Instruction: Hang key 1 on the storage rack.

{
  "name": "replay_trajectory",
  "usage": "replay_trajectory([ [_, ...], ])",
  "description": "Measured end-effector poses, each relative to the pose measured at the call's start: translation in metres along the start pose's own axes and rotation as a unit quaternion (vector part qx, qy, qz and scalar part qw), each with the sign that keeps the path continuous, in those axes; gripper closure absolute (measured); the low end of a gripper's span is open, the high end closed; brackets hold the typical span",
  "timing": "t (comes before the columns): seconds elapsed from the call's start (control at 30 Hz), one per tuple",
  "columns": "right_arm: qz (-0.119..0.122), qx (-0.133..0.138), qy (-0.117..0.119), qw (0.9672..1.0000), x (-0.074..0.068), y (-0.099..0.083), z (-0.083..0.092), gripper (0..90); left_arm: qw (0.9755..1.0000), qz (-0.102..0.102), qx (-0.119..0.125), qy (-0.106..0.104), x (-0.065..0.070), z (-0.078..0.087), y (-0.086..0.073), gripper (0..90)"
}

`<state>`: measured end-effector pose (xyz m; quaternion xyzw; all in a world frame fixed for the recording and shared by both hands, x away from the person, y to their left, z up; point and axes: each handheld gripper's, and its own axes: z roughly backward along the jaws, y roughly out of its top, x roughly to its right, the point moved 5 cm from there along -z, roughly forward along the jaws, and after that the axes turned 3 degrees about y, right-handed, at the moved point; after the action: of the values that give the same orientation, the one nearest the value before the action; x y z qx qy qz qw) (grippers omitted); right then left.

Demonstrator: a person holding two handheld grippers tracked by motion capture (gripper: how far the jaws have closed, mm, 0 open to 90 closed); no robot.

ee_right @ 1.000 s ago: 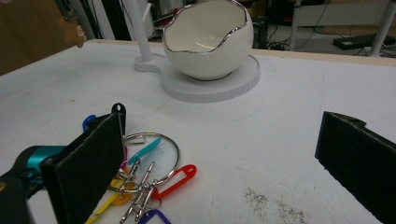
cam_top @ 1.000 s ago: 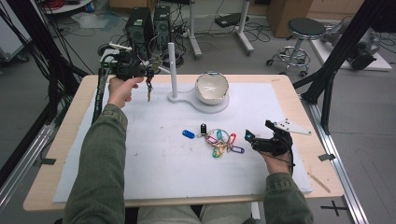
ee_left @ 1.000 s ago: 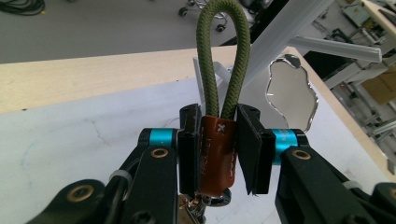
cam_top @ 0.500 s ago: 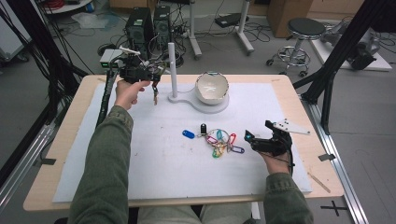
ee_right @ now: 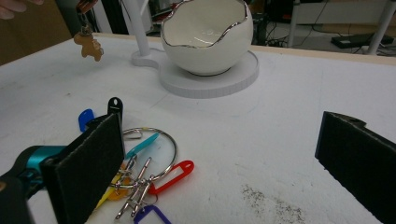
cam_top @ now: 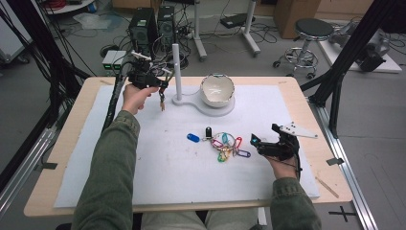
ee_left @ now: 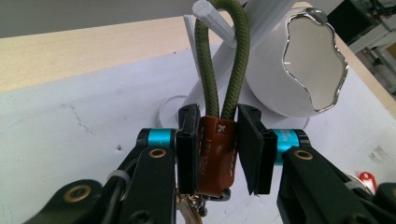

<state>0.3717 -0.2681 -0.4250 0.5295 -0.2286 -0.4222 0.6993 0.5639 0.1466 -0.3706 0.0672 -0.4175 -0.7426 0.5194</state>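
**Keychain loop being brought onto the stand's peg**

A white mat (cam_top: pixel 158 177) is covering the table, and a stand (cam_top: pixel 176 72) with a white bowl (cam_top: pixel 218 91) on its base is standing at the far side. A bunch of rings and coloured tags (cam_top: pixel 225 144) is lying near the middle of the mat.

The left gripper (cam_top: pixel 160 85) is being held up beside the post, and its jaws are closed on the brown leather tab (ee_left: pixel 215 154) of a keychain. In the left gripper view the green cord loop (ee_left: pixel 223 60) is rising straight ahead of the fingertips, its long axis running away from them, and its top is being seen at a white peg (ee_left: pixel 212 18); whether the cord is already over the peg or only in front of it cannot be told. The coming move is judged to turn on this: the peg lies directly beyond the fingers, along the loop's axis, and the left hand is much the nearer.

The right gripper (cam_top: pixel 268 147) is resting low, just beside the tags, its jaws wide apart and holding nothing.

The high view is giving the layout but hiding the loop and peg; the right gripper view is adding a small brown charm (ee_right: pixel 88 45) hanging below the left gripper.
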Motion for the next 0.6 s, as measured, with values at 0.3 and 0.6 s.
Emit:
replay_trajectory([
  [0.3, 0.000, 0.000, 0.000, 1.0000, 0.000, 0.000, 0.000, 0.6, 0.9988, -0.021, -0.001, 0.044, -0.001, 0.009, 0.001, 52.0],
  [0.6, 0.002, -0.001, -0.001, 1.0000, 0.000, 0.000, -0.001, 0.6, 0.9960, -0.034, 0.026, 0.079, 0.002, 0.031, 0.003, 23.6],
])
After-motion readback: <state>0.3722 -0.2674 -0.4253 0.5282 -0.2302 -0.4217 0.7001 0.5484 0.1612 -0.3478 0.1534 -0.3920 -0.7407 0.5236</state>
